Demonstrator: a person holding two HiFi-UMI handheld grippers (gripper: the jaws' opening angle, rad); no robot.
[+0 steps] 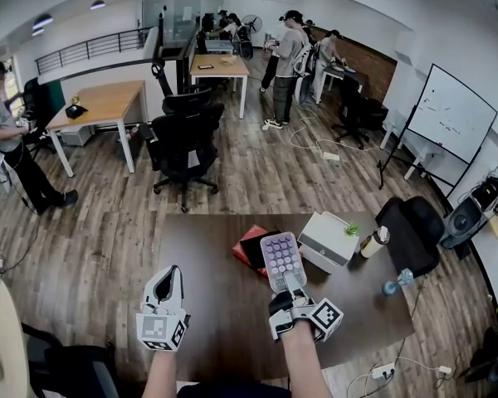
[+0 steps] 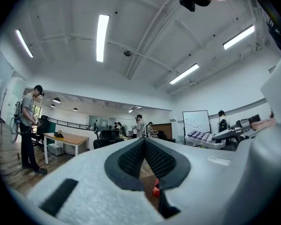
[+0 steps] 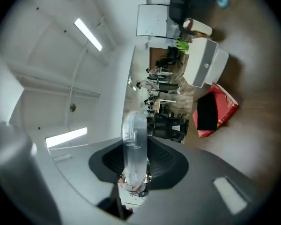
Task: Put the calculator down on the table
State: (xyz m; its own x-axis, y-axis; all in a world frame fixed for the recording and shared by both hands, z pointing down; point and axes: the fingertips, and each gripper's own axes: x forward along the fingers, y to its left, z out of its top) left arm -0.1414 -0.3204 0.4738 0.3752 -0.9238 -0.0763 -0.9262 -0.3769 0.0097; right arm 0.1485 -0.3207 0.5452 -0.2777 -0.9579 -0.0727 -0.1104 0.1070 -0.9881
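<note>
The calculator [image 1: 280, 258] is pale grey with rows of lilac keys. It hangs over the dark brown table [image 1: 207, 305], keys facing up in the head view. My right gripper [image 1: 290, 286] is shut on its near end. The right gripper view is rolled sideways and shows the calculator [image 3: 133, 144] edge-on between the pads of the right gripper [image 3: 135, 159]. My left gripper [image 1: 169, 279] hovers at the table's near left with its pads meeting at the tips and nothing between them. In the left gripper view, the left gripper [image 2: 144, 146] points level and the calculator [image 2: 203, 138] shows at the right.
Beyond the calculator a red folder [image 1: 244, 242] with a black pad [image 1: 255, 247] on it lies on the table. A white box [image 1: 328, 240], a cup [image 1: 373, 241] and a water bottle [image 1: 396, 282] stand to the right. A black chair [image 1: 411, 226] stands off the table's right edge.
</note>
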